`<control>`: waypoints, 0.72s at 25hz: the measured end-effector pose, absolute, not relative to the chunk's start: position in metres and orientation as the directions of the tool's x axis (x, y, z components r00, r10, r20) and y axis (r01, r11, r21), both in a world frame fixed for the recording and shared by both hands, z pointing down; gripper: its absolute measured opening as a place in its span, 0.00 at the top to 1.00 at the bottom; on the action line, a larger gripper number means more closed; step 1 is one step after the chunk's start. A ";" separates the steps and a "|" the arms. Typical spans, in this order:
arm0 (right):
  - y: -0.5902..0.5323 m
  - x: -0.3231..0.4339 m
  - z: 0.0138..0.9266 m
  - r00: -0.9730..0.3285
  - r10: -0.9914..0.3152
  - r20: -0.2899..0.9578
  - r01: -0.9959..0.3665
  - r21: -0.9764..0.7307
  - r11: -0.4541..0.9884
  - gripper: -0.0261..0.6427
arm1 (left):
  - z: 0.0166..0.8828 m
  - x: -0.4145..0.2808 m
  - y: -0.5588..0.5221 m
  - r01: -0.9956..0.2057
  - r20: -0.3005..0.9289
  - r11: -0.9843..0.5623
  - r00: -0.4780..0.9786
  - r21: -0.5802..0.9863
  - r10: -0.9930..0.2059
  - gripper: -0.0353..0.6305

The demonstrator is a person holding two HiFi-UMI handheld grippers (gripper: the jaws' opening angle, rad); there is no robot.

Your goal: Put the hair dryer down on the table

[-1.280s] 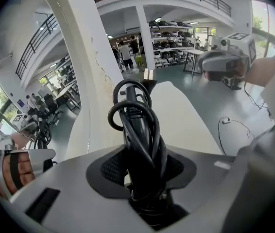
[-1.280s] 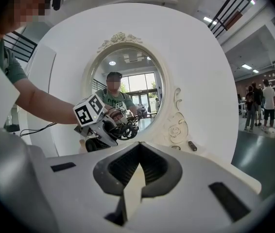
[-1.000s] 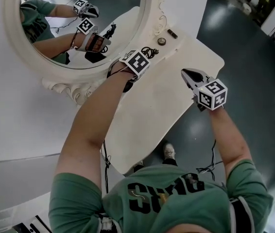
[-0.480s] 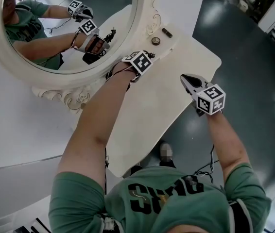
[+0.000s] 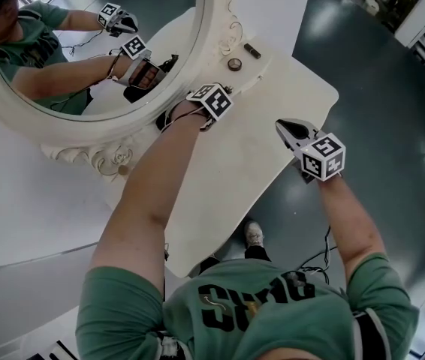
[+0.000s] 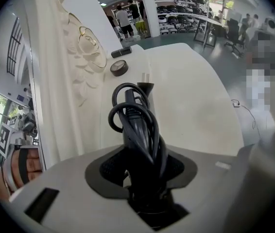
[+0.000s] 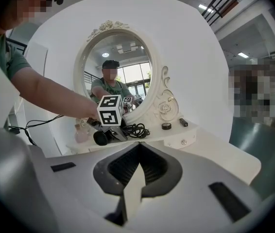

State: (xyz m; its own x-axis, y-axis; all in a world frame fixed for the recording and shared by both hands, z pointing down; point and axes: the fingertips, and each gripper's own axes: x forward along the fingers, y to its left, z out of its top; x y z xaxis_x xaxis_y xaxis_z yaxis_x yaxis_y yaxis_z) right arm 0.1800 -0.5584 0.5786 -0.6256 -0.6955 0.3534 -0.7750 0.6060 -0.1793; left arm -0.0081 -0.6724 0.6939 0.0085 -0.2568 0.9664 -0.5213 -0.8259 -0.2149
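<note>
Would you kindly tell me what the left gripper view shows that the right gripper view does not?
Only the left gripper view: the plug on the cord, close up, and the hair dryer handle between the left jaws. Only the right gripper view: the left gripper from outside, the dryer's black barrel, the full mirror, and the right gripper, shut and empty. Both: the cord, a dark round object, a small tube, the table.

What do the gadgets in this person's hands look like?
The left tool and right tool are pale grey wedges with dark inner lining, each topped by a white cube with black square markers. The person wears a green short-sleeved T-shirt.
</note>
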 end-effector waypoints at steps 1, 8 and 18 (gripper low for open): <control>-0.559 0.181 0.579 -0.624 -0.697 0.352 -0.776 -0.183 0.603 0.97 | 0.693 -0.008 -0.672 -0.523 0.968 -0.827 0.013 -0.208 -0.251 0.69; -0.559 0.174 0.580 -0.635 -0.690 0.347 -0.769 -0.196 0.609 0.97 | 0.692 -0.006 -0.671 -0.510 0.964 -0.836 0.052 -0.200 -0.262 0.68; -0.557 0.160 0.575 -0.649 -0.679 0.343 -0.756 -0.189 0.627 0.97 | 0.681 -0.004 -0.682 -0.462 0.913 -0.826 0.076 -0.324 -0.401 0.57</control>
State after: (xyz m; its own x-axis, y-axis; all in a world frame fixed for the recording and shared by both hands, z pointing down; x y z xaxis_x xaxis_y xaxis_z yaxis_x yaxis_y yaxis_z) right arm 0.1598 -0.5572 0.5748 -0.6493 -0.6786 0.3433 -0.7555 0.6273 -0.1890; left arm -0.0039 -0.6821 0.6809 0.0759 -0.4008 0.9130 -0.4620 -0.8256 -0.3240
